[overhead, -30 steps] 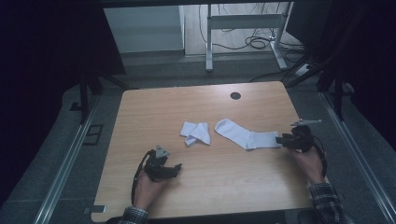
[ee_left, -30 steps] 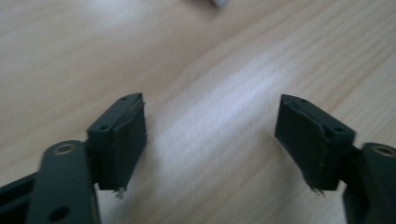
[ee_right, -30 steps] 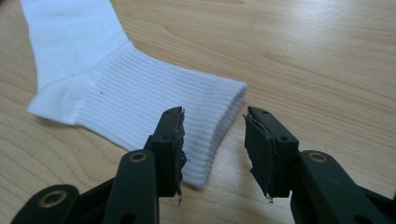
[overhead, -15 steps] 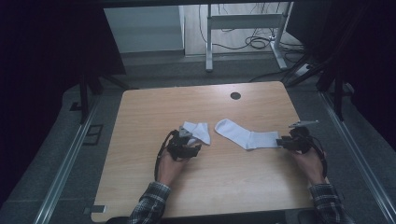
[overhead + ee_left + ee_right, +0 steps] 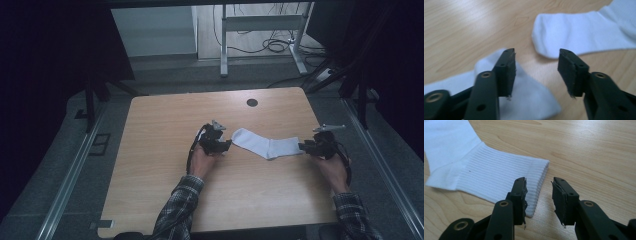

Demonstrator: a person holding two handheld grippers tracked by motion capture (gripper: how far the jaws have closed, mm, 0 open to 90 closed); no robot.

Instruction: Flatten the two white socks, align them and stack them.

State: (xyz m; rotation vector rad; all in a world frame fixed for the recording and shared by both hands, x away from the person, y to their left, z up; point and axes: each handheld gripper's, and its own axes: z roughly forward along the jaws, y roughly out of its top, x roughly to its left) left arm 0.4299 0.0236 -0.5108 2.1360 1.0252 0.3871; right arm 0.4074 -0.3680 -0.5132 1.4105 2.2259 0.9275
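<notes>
Landmark: long white ribbed-cuff cotton sock point(image 5: 265, 145), laid flat and stretched out on the pale wood-grain bench point(image 5: 165, 150); every place below is given from it.

Long sock, position: about mid-bench, its rounded toe toward the person's left and its ribbed cuff toward the person's right. Lying full length, it offers one end to each hand, which I judge is why it lies so.

Second item: small white crumpled sock point(image 5: 531, 100), just off the long sock's toe end and apart from it, with bare wood between the two in the left gripper view.

Left tool point(image 5: 218, 142): black two-jaw tool, at the toe end of the long sock, hovering over the small sock. Jaws stand apart with nothing between them. One jaw overlaps the small sock's edge, and the long sock's toe lies just beyond the tips. Which sock it is meant for I cannot tell.

Right tool point(image 5: 539, 195): black two-jaw tool, at the cuff end of the long sock. Jaws parted and empty, one over the ribbed cuff and the other over bare bench, so they straddle the cuff's edge. Probably lined up to pinch the cuff.

Hands: one behind each tool, plaid sleeves point(image 5: 177, 210) reaching in from the near side of the long sock.

Other: dark round hole point(image 5: 252, 102) in the bench, beyond the long sock, well apart.
</notes>
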